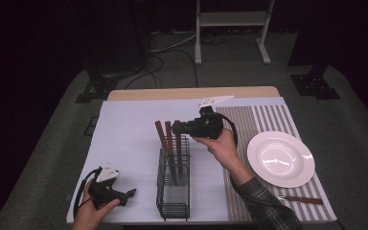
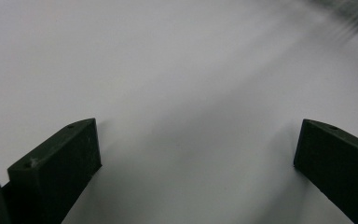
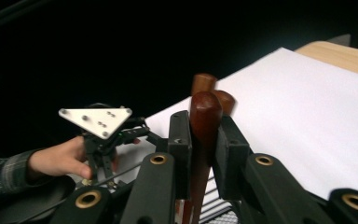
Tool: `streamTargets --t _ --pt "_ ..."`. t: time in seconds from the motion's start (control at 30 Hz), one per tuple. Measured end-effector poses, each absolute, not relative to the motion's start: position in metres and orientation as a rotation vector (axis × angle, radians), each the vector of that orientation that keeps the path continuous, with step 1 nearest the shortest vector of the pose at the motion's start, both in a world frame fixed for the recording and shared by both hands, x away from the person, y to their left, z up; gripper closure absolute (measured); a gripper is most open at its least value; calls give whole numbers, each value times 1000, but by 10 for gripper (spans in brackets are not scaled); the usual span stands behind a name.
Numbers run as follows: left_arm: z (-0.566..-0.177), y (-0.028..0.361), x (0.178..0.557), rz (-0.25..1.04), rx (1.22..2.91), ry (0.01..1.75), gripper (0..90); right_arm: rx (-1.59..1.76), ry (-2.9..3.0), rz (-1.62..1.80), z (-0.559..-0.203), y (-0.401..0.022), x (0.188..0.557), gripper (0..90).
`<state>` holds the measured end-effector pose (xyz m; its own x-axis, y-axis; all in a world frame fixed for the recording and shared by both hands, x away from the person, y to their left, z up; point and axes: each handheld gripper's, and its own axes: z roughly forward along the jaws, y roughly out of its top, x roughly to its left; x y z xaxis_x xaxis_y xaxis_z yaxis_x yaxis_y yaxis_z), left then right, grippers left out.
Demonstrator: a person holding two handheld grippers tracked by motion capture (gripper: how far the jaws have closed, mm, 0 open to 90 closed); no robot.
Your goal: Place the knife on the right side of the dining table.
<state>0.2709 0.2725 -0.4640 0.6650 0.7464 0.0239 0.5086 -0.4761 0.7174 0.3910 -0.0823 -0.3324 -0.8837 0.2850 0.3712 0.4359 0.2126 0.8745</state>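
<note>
Right gripper (image 3: 204, 154) clamped on the nearest wooden handle (image 3: 204, 116) standing upright in the wire caddy (image 1: 173, 191), frame centre, ready for a straight pull; left gripper (image 1: 124, 195) idle, jaws wide, lower left.

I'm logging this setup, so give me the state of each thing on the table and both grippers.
Right gripper: shut on a wooden handle.
Left gripper: open, nothing between its jaws.
Wire basket: upright, three handles sticking out.
Plate: empty, on the striped mat.
Knife: lying flat by the plate.
</note>
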Motion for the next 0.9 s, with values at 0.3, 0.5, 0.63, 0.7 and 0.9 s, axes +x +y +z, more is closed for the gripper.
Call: streamTargets --t 0.3,0.5,0.63,0.7,0.9 --pt "-464 272 271 438 2181 965 0 -659 -2358 -1786 -323 -83 384 800" --pt "-464 272 271 437 2181 965 0 -651 -2353 -1821 -316 -87 383 799" --pt "-464 272 271 437 2181 965 0 -648 -2351 -1848 -310 -90 382 799" --pt "-464 272 271 437 2181 966 0 -645 -2353 -1859 -306 -91 381 800" --pt "-464 273 271 436 2182 965 0 -630 -2358 -1891 -294 -93 381 800"
